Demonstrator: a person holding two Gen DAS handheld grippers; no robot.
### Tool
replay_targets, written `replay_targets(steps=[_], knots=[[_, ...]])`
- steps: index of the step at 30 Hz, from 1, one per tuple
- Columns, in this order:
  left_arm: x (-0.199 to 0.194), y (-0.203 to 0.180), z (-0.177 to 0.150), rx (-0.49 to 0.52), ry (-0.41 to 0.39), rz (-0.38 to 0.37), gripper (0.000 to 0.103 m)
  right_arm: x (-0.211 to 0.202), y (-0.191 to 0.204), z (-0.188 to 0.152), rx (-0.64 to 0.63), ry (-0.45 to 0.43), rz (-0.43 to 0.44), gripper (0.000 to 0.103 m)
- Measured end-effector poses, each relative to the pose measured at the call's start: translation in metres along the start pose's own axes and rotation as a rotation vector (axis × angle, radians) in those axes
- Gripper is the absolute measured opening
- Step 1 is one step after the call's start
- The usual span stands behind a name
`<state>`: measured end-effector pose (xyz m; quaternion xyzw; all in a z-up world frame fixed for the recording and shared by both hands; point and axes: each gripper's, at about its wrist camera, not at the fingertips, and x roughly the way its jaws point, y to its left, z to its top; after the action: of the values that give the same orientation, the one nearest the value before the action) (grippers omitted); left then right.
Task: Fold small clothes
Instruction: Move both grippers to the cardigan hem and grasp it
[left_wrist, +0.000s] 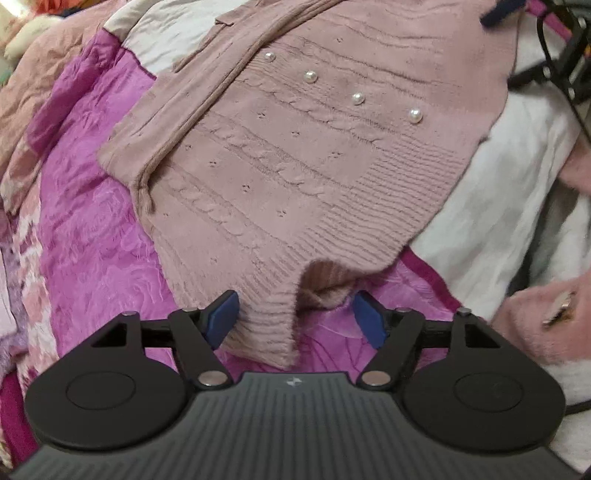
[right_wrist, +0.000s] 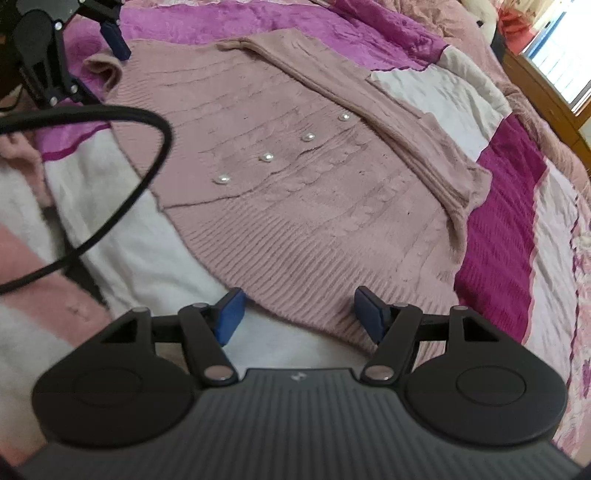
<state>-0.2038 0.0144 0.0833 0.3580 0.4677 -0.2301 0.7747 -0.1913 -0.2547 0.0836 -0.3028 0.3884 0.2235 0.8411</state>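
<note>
Dusty-pink cable knit covers the middle of both views: a small sweater (left_wrist: 295, 155) lies flat on a patchwork bedspread (left_wrist: 96, 229) of magenta, white and floral panels, with four pearl buttons (right_wrist: 266, 157) in a slanted row across its front. One sleeve (right_wrist: 388, 122) is folded in over the body and lies diagonally across it. The left gripper (left_wrist: 295, 319) has its blue-padded fingers spread apart, either side of a ribbed corner of the hem that curls up to show its underside; they hold nothing. The right gripper (right_wrist: 300, 315) is likewise spread wide, straddling the ribbed hem edge at another spot without clamping it. A black cable (right_wrist: 140, 177) loops across the left of the right wrist view, passing in front of the sweater's edge and the white panel. A fluffy pink-and-white fabric (left_wrist: 535, 325) lies just beside the bedspread.
</note>
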Motion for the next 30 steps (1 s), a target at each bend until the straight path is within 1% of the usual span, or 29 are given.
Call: replay_targets(steps=[3, 5, 7, 9, 12, 14, 16, 18, 19, 21, 22, 23, 25, 27, 28, 29, 30], knots=[[0.006, 0.004, 0.001, -0.019, -0.027, 0.025, 0.079, 0.007, -0.001, 0.002, -0.004, -0.005, -0.064, 0.068], [0.011, 0.009, 0.003, -0.056, -0.051, 0.079, 0.079, 0.012, -0.001, 0.003, -0.008, -0.007, -0.094, 0.068], [0.02, 0.014, 0.003, -0.083, -0.051, 0.131, 0.079, 0.016, -0.003, 0.003, 0.001, -0.008, -0.1, 0.068], [0.026, 0.015, 0.002, -0.099, -0.064, 0.13, 0.079, 0.018, -0.004, 0.004, 0.0, -0.016, -0.109, 0.068], [0.029, 0.009, 0.001, -0.076, -0.097, 0.154, 0.078, 0.019, -0.007, 0.005, 0.021, -0.04, -0.152, 0.068], [0.031, 0.004, 0.0, -0.07, -0.107, 0.155, 0.078, 0.02, -0.011, 0.006, 0.044, -0.047, -0.162, 0.068], [0.032, 0.002, -0.001, -0.067, -0.117, 0.142, 0.078, 0.02, -0.012, 0.006, 0.043, -0.031, -0.119, 0.068], [0.03, 0.001, -0.003, -0.053, -0.132, 0.104, 0.077, 0.017, -0.008, 0.005, -0.007, -0.017, -0.07, 0.068], [0.03, 0.001, -0.004, -0.042, -0.14, 0.087, 0.077, 0.015, -0.004, 0.004, -0.047, -0.018, -0.062, 0.068], [0.03, 0.0, -0.003, -0.022, -0.149, 0.07, 0.075, 0.016, 0.002, 0.003, -0.097, -0.022, -0.078, 0.068], [0.032, 0.0, -0.002, -0.023, -0.147, 0.065, 0.074, 0.017, 0.004, 0.004, -0.103, -0.024, -0.083, 0.068], [0.035, 0.0, -0.002, -0.031, -0.142, 0.055, 0.07, 0.019, 0.004, 0.004, -0.096, -0.025, -0.084, 0.067], [0.039, 0.001, 0.0, -0.057, -0.137, 0.031, 0.057, 0.023, 0.002, 0.007, -0.055, -0.029, -0.081, 0.067], [0.039, -0.001, 0.0, -0.067, -0.143, 0.004, 0.035, 0.026, -0.002, 0.008, -0.012, -0.032, -0.074, 0.066], [0.037, -0.003, 0.0, -0.066, -0.151, -0.002, 0.029, 0.026, -0.003, 0.008, 0.001, -0.038, -0.072, 0.063], [0.035, -0.003, -0.001, -0.074, -0.16, -0.004, 0.021, 0.025, -0.003, 0.007, 0.007, -0.05, -0.071, 0.05], [0.033, -0.003, -0.001, -0.092, -0.167, -0.004, 0.016, 0.024, -0.003, 0.007, 0.017, -0.063, -0.077, 0.034]])
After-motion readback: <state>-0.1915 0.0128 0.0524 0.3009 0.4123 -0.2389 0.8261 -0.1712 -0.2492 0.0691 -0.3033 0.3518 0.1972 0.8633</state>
